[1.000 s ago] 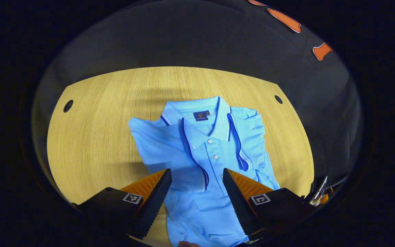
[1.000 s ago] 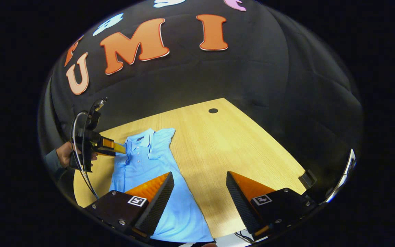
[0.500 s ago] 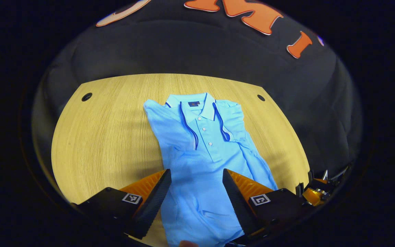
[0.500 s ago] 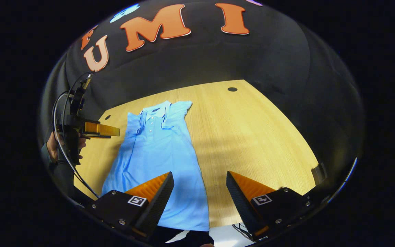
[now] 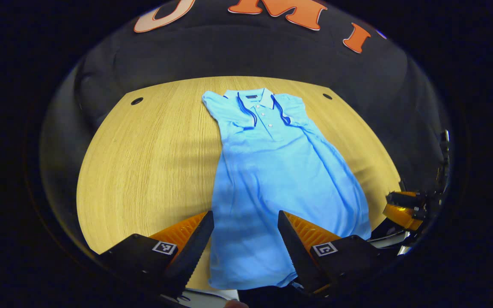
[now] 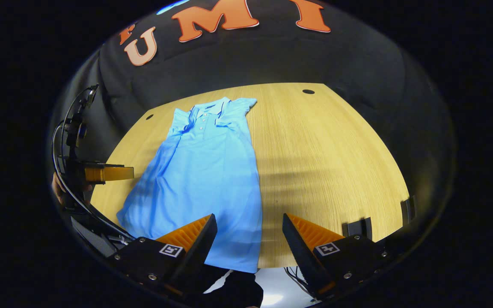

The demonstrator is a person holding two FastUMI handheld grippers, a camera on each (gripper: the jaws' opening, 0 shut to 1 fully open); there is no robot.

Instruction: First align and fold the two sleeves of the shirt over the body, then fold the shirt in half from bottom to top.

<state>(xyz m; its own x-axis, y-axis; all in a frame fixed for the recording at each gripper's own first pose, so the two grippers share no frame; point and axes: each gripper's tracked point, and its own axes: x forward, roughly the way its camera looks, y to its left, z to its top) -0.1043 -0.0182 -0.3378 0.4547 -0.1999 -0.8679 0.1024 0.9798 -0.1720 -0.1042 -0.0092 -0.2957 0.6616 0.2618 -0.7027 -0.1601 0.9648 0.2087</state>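
Observation:
A light blue polo shirt (image 5: 272, 171) lies flat on the wooden table (image 5: 144, 162), collar at the far end, hem at the near edge. Both short sleeves are folded in over the chest. My left gripper (image 5: 245, 239) is open above the hem on the shirt's left side, with nothing between its fingers. In the right gripper view the same shirt (image 6: 203, 171) runs from the far collar to the near hem. My right gripper (image 6: 250, 239) is open above the hem's right corner, holding nothing. The left gripper (image 6: 105, 173) also appears there at the left, held by a hand.
Round cable holes (image 5: 136, 101) (image 5: 327, 96) mark the table's far corners. The black booth wall stands behind the table. Bare wood lies to the left of the shirt (image 5: 144, 162) and to its right (image 6: 323, 162). The right gripper (image 5: 405, 209) sits at the right edge of the left gripper view.
Both grippers have drawn back from the collar toward the near hem, so more of the shirt's length shows. Both stayed open. The shirt has not moved.

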